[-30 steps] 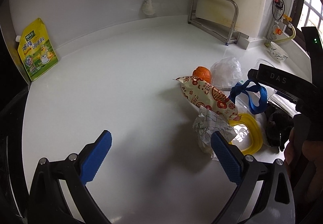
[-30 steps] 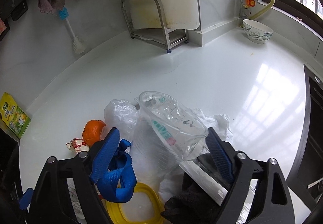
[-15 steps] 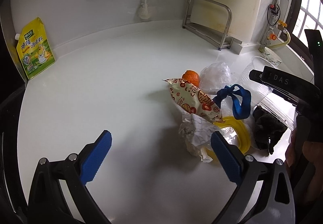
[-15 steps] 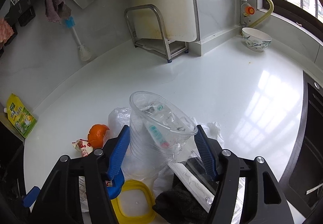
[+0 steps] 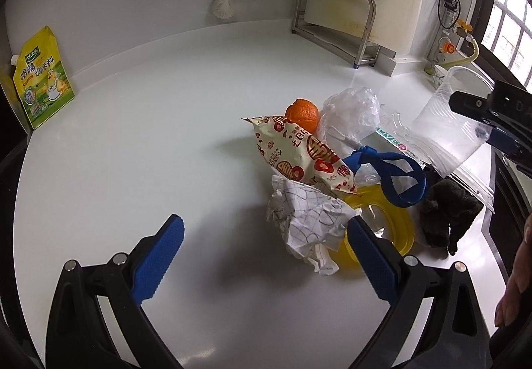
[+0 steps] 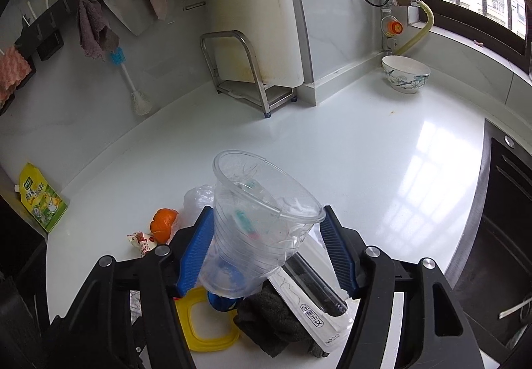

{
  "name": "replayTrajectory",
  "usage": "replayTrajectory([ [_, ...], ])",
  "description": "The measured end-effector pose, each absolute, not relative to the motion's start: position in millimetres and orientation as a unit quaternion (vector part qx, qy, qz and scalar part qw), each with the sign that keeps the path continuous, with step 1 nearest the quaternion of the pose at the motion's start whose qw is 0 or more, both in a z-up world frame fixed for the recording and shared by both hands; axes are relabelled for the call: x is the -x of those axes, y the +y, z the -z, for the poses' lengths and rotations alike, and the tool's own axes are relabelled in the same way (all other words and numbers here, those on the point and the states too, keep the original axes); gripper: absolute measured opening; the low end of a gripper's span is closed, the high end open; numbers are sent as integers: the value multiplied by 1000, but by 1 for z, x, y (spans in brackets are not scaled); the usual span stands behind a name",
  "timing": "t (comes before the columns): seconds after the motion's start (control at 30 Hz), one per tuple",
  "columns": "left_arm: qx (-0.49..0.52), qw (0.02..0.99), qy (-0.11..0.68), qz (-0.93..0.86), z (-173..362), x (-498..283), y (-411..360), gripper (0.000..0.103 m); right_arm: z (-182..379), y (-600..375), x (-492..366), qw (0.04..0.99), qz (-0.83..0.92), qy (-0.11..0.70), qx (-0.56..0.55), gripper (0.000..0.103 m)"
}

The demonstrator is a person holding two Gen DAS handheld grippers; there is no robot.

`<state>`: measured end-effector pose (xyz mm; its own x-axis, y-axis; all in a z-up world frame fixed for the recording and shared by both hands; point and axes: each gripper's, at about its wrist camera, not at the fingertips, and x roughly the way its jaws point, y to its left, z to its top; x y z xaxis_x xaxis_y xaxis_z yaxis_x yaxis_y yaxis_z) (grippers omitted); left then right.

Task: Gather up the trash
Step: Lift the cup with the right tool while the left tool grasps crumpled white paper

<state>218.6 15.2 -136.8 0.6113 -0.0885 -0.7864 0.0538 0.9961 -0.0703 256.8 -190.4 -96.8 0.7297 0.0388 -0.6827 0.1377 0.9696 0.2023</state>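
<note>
The right gripper (image 6: 266,249) clamps a clear, ribbed plastic cup (image 6: 259,226) between its blue pads, mouth tilted forward, apparently clear of the white counter (image 6: 365,152). I judge this lifts it for disposal. Below the cup lie a yellow lid ring (image 6: 206,329) and dark cloth (image 6: 279,322). The left gripper (image 5: 266,256) hovers open just beside crumpled gridded paper (image 5: 309,219).

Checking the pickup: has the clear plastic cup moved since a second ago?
Yes. The clear plastic cup, clamped in the right gripper, has lifted off the pile, away from the yellow lid.
</note>
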Motion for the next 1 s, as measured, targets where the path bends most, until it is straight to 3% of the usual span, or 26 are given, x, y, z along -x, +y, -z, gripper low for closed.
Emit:
replayTrajectory([
  [0.1, 14, 900, 433, 41, 137, -223, 11, 95, 95, -195, -251, 921, 31, 367, -123, 63],
  [0.27, 22, 902, 428, 42, 132, -221, 14, 66, 91, -199, -237, 922, 37, 365, -122, 63],
  [0.33, 22, 900, 433, 44, 132, -222, 15, 46, 90, -201, -231, 922, 38, 366, -122, 63],
  [0.4, 16, 897, 439, 41, 133, -223, 16, 36, 88, -202, -224, 922, 38, 366, -123, 63],
  [1.0, -19, 912, 406, 59, 78, -154, 10, 32, 58, -219, -138, 927, 37, 353, -123, 63],
])
